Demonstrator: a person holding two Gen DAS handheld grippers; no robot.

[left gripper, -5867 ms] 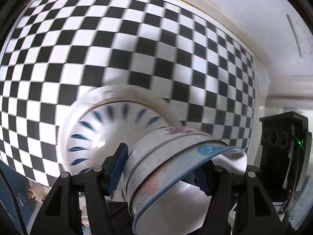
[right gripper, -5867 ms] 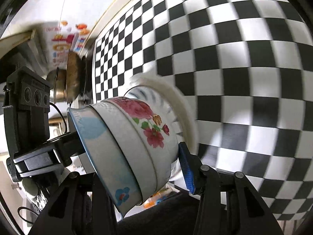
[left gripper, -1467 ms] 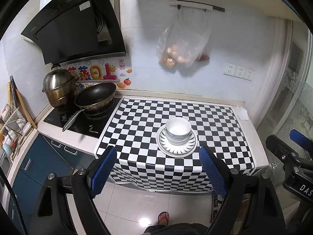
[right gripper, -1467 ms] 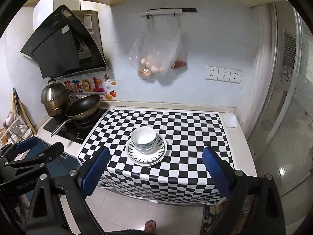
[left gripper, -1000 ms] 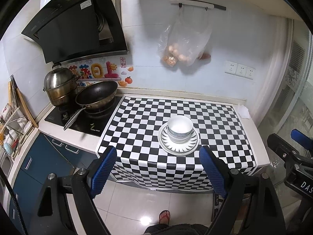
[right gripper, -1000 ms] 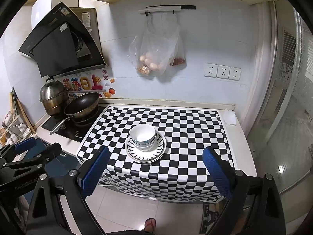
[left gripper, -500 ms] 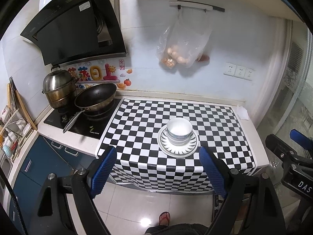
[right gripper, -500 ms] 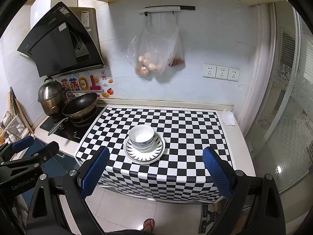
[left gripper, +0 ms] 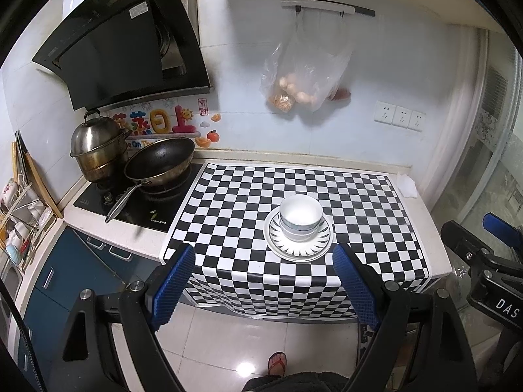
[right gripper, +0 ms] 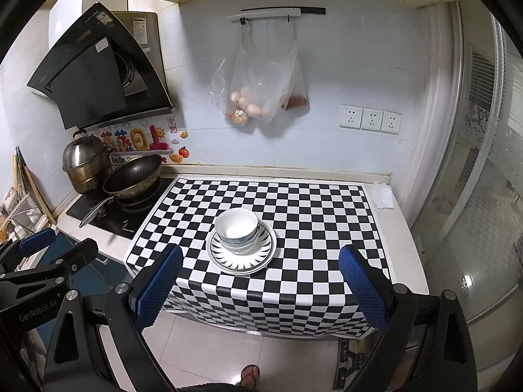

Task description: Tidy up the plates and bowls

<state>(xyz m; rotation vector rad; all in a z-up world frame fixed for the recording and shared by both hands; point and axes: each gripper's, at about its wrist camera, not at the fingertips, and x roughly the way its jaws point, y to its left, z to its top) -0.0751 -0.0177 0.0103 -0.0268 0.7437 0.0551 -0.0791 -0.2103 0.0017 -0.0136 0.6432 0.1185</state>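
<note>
White bowls (left gripper: 301,216) are stacked upright on a blue-patterned white plate (left gripper: 299,250) in the middle of the checkered counter mat (left gripper: 359,215). The stack also shows in the right wrist view (right gripper: 237,228) on its plate (right gripper: 242,263). My left gripper (left gripper: 265,285) is open and empty, held well back from the counter above the floor. My right gripper (right gripper: 260,285) is open and empty too, equally far back. Each gripper shows at the edge of the other's view.
A wok (left gripper: 158,165) and a steel pot (left gripper: 96,150) stand on the stove at left. A dish rack (left gripper: 16,215) is at far left. A bag of food (left gripper: 300,75) hangs on the wall. A glass door (right gripper: 483,196) is at right.
Earlier both grippers held the bowl over the plate. Since then both have let go and pulled far back. Over the last second the views only drift slightly.
</note>
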